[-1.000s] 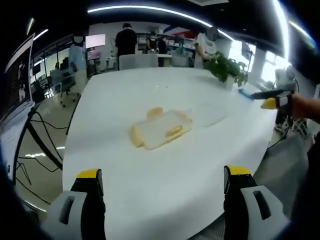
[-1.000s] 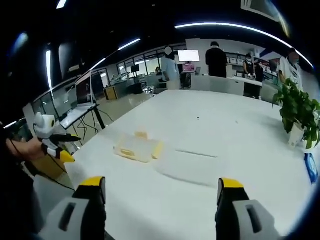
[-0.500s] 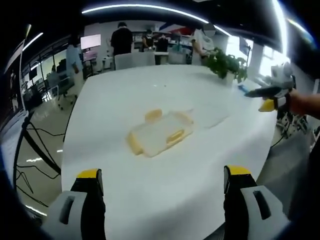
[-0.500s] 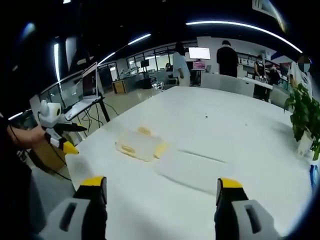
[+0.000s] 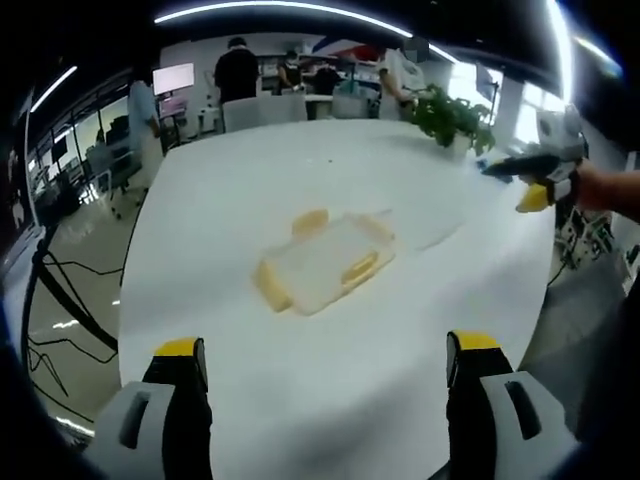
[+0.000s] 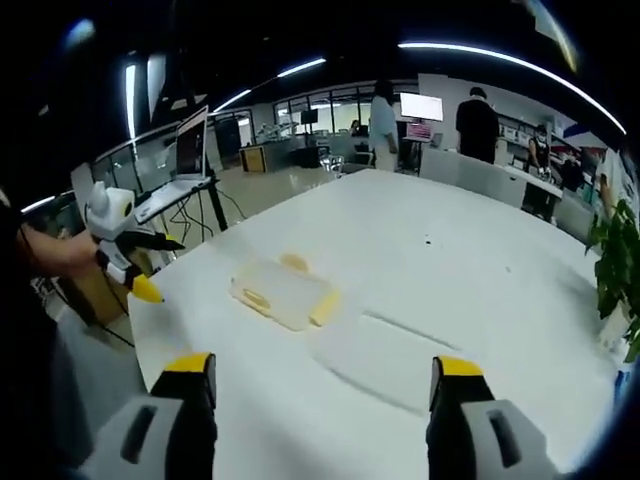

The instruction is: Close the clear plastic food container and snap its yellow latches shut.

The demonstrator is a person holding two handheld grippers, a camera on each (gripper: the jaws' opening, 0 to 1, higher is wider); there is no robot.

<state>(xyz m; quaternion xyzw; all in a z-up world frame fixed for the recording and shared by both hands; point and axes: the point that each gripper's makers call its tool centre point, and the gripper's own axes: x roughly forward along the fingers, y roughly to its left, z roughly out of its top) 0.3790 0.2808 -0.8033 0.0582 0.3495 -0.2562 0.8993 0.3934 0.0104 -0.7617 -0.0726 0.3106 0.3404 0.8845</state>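
A clear plastic container (image 5: 322,263) with yellow latches (image 5: 360,267) lies flat on the white counter (image 5: 250,190), well in from every edge. Its thin clear lid (image 6: 385,348) rests flat on the counter just beside the container, on the side toward the potted plant (image 5: 452,118).

The left gripper (image 5: 325,360) hangs over the counter's near edge, well short of the container, with its two yellow-tipped fingers (image 5: 180,352) spread wide apart and nothing between them. The right gripper (image 6: 314,375) is held the same way from another side of the counter, fingers (image 6: 456,372) wide apart and empty, the lid lying between it and the container.

In the left gripper view the right gripper shows at the far right, beyond the counter's edge and near the plant, held in a hand (image 5: 603,190). In the right gripper view the left gripper shows off the counter's edge, on the container's side.

Several people (image 5: 238,72) stand at desks beyond the far end of the counter, and a laptop (image 6: 192,146) sits on a stand off to the side.
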